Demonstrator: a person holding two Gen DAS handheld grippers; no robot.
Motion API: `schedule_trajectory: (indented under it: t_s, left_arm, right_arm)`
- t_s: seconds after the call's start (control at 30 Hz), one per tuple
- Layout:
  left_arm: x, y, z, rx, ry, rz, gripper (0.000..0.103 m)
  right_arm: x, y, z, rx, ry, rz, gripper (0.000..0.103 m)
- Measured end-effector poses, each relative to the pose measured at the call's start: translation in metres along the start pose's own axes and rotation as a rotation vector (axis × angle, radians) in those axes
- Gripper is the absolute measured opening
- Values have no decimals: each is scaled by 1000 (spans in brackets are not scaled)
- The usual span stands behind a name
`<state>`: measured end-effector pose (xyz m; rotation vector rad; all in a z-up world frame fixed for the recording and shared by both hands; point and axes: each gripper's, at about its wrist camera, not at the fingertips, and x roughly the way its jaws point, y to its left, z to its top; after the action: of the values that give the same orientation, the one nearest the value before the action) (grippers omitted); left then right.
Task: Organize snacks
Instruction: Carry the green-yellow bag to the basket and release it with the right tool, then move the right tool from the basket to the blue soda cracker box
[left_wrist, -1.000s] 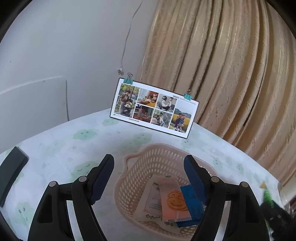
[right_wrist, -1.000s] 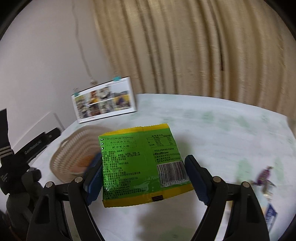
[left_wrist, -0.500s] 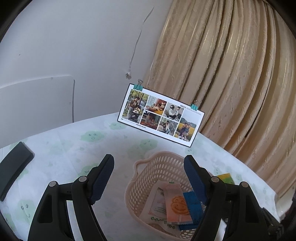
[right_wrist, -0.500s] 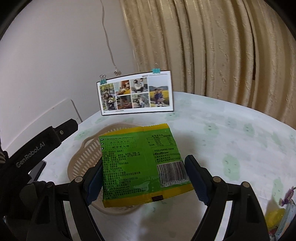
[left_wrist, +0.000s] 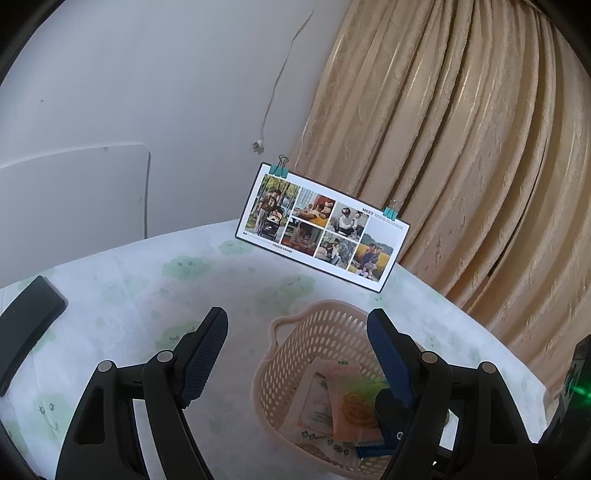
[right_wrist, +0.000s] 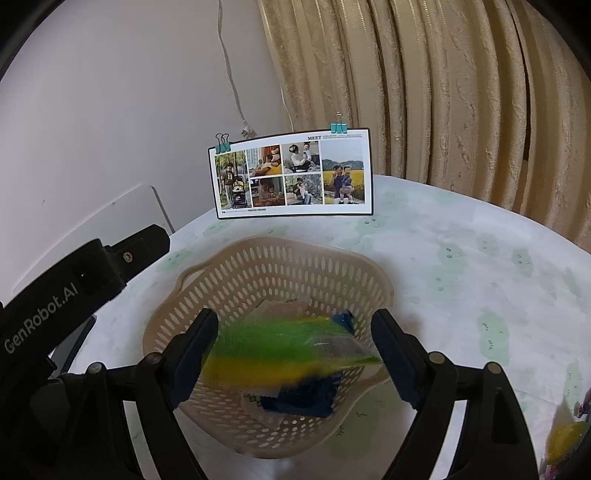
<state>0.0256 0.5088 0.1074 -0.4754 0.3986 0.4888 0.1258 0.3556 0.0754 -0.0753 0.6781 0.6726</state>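
The right tool (right_wrist: 293, 354) hangs over the beige basket (right_wrist: 236, 280) with its fingers spread wide; the green and yellow snack packet (right_wrist: 280, 347) shows as a blur between them, over the basket's inside, and whether it touches either finger cannot be told. Other packets (left_wrist: 340, 402) lie in the basket. The left tool (left_wrist: 297, 354) is released and empty, just beside the basket. A photo card (left_wrist: 321, 229) stands at the surface's (right_wrist: 461, 266) far edge.
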Motion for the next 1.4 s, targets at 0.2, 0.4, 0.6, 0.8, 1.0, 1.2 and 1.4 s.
schedule_trajectory:
  t_s: [0.2, 0.4, 0.6, 0.8, 1.0, 1.2, 1.4]
  left_arm:
    - [-1, -1, -1, 6, 3, 1, 78]
    - [-2, -2, -2, 17, 6, 1, 78]
    - [0, -6, -3, 31, 9, 2, 78]
    - [1, -9, -5, 47, 11, 1, 78]
    - [2, -15, -7, 71, 8, -2, 78]
    - [4, -23, -11, 99, 8, -2, 78]
    - [2, -33, -17, 138, 2, -8, 80]
  right_arm:
    - [-5, 0, -1, 2, -5, -3, 84]
    - [-8, -2, -5, 13, -7, -4, 84]
    - [-11, -6, -10, 24, -10, -13, 84]
    - [-17, -12, -13, 50, -17, -19, 84]
    - [-26, -18, -17, 70, -27, -36, 84]
    - [-37, -33, -23, 118, -42, -58, 84]
    - [-48, -42, -30, 136, -59, -93, 84]
